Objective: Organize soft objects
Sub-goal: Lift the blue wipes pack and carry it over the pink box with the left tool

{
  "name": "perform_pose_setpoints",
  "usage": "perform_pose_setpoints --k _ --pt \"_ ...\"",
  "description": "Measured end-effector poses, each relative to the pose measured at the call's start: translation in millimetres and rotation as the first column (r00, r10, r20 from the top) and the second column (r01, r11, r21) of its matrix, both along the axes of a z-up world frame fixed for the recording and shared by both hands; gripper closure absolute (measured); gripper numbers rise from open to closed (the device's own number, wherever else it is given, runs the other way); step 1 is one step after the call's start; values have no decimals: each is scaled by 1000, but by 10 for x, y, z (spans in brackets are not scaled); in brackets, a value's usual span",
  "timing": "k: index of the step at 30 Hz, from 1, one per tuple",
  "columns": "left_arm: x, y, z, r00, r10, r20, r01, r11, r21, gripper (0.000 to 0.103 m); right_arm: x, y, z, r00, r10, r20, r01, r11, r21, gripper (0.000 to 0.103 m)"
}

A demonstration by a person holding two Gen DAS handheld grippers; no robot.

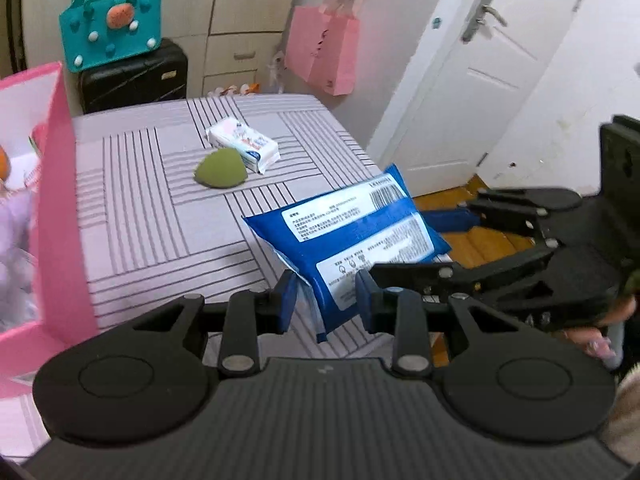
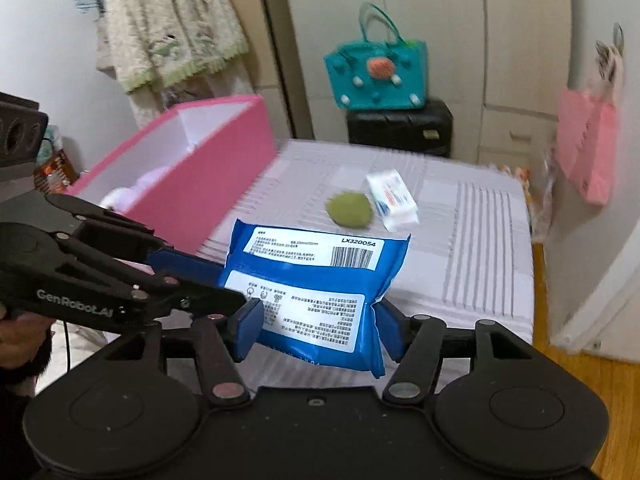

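Note:
A blue wet-wipes pack point(image 1: 352, 236) is held in the air over the near edge of the striped bed point(image 1: 160, 208). My left gripper point(image 1: 326, 296) is shut on its near corner. My right gripper point(image 2: 320, 328) is shut on its other end; the pack point(image 2: 316, 280) fills the space between its fingers. Each gripper shows in the other's view, the right one point(image 1: 520, 240) and the left one point(image 2: 120, 276). A green sponge point(image 1: 221, 168) and a white tissue pack point(image 1: 244, 144) lie further back on the bed. A pink box point(image 2: 192, 168) with soft items inside stands at the left.
A teal bag point(image 1: 112, 28) sits on a black suitcase point(image 1: 136, 76) behind the bed. A pink paper bag point(image 1: 324, 52) hangs on the wall. A white door point(image 1: 480, 68) and wooden floor point(image 1: 476, 236) lie to the right. A fluffy garment point(image 2: 168, 32) hangs at the left.

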State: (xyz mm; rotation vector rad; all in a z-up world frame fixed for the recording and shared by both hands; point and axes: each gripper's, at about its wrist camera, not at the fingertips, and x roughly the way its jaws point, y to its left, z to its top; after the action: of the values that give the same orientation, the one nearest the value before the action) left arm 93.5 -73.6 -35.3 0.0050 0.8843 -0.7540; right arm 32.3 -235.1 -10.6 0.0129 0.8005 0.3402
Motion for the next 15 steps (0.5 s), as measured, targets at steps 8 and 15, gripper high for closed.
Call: perform_pose_setpoints --k 8,15 --pt "-172 588 384 992 29 121 -30 1000 7 72 80 479 342 989 120 82 -121 993 9 39" --pt "-123 1181 511 972 150 179 -154 988 7 72 402 946 504 972 205 111 -208 978 12 71"
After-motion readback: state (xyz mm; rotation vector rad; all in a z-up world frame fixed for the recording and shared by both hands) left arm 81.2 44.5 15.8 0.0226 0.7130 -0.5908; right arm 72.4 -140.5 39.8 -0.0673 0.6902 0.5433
